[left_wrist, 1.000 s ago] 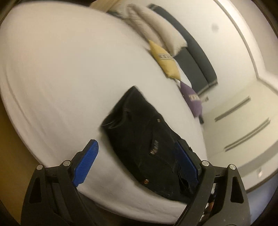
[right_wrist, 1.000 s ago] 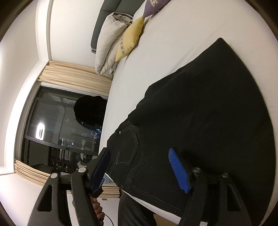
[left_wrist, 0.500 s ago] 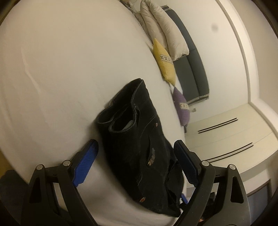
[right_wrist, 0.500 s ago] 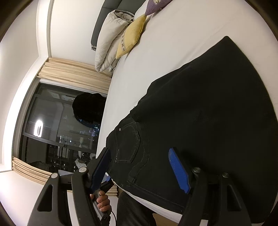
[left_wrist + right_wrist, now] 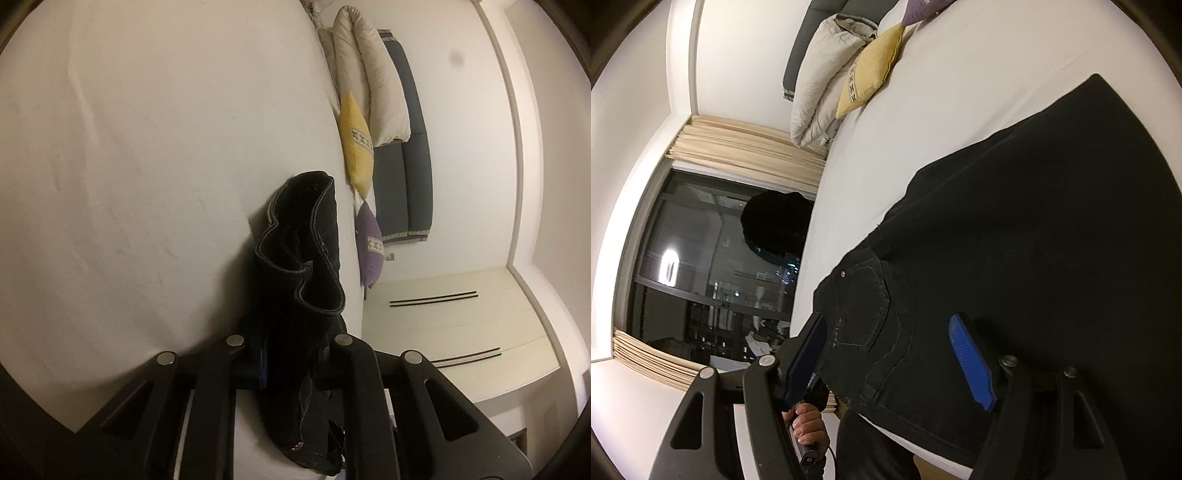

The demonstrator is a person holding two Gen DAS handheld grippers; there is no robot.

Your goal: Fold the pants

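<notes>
Left wrist view: left tool [image 5: 291,365] has clamped onto the black pants [image 5: 303,266], open 1 second ago; the edge now stands bunched off the bed [image 5: 147,166], so a fold looks begun | Right wrist view: right tool [image 5: 890,354] hovers spread, gripping nothing, tilted over pants lying flat on the bed.
</notes>
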